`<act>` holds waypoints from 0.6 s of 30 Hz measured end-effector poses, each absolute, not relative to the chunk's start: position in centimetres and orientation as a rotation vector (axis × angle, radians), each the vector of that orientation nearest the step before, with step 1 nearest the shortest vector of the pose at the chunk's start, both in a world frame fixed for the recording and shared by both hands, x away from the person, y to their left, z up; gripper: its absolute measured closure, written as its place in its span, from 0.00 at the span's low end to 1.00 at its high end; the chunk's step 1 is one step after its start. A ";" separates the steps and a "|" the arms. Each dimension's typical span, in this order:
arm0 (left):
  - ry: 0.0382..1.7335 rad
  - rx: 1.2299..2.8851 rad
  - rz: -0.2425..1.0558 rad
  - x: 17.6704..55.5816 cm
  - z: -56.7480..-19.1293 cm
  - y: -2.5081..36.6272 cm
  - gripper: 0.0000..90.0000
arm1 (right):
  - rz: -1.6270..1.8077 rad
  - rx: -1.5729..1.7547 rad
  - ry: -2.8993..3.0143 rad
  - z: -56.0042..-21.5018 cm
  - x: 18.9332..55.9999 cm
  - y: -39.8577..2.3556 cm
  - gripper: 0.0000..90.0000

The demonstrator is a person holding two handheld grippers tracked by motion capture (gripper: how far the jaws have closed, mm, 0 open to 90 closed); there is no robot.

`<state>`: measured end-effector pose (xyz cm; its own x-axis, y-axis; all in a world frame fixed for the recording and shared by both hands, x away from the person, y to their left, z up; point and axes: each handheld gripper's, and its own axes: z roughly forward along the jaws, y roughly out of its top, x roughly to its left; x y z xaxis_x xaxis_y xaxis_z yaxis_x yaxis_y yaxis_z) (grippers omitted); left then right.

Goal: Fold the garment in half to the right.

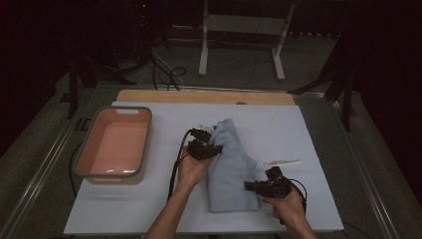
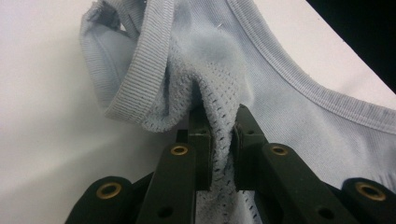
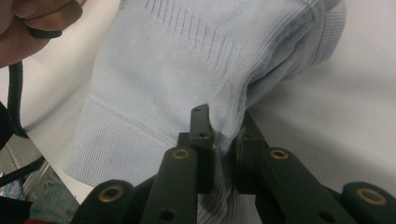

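Nearest the camera in the high view, two bare forearms come in from the bottom edge, each hand holding a black gripper. The right gripper (image 1: 253,186) is near the front edge of the table, its jaws pointing left into the lower right edge of a pale blue garment (image 1: 230,164). The left gripper (image 1: 215,148) is farther back, at the garment's upper left side, with a black cable trailing down beside the wrist.

The garment lies folded into a long, narrow shape in the middle of a white table cover (image 1: 308,134), running from back to front.

In the left gripper view, the two black jaws are clamped on a bunch of open-mesh fabric (image 2: 223,140), pinched tight between the pads. A ribbed band (image 2: 140,74) curls over just beyond the jaw tips.

In the right gripper view, the jaws are likewise closed on a fold of smoother knit, close to a ribbed hem (image 3: 112,135). The other hand (image 3: 32,28) appears in the upper left corner, holding a cable.

A pink rectangular tub (image 1: 99,172) with a grey rim sits at the left of the table, well apart from the garment. A small white strip (image 1: 281,162) lies on the cover to the garment's right, near the right gripper.
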<state>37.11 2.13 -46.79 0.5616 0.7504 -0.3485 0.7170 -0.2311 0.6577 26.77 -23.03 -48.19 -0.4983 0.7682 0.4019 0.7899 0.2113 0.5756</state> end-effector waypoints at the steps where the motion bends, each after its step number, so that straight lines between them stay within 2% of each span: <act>1: 1.180 1.975 0.052 37.1 -46.7 2.2 0.91 | -1.182 -1.557 -2.418 -48.2 26.9 -22.9 0.91; 18: 1.191 1.953 0.050 38.2 -45.7 4.5 0.91 | -1.205 -1.537 -2.413 -47.5 28.2 -21.0 0.91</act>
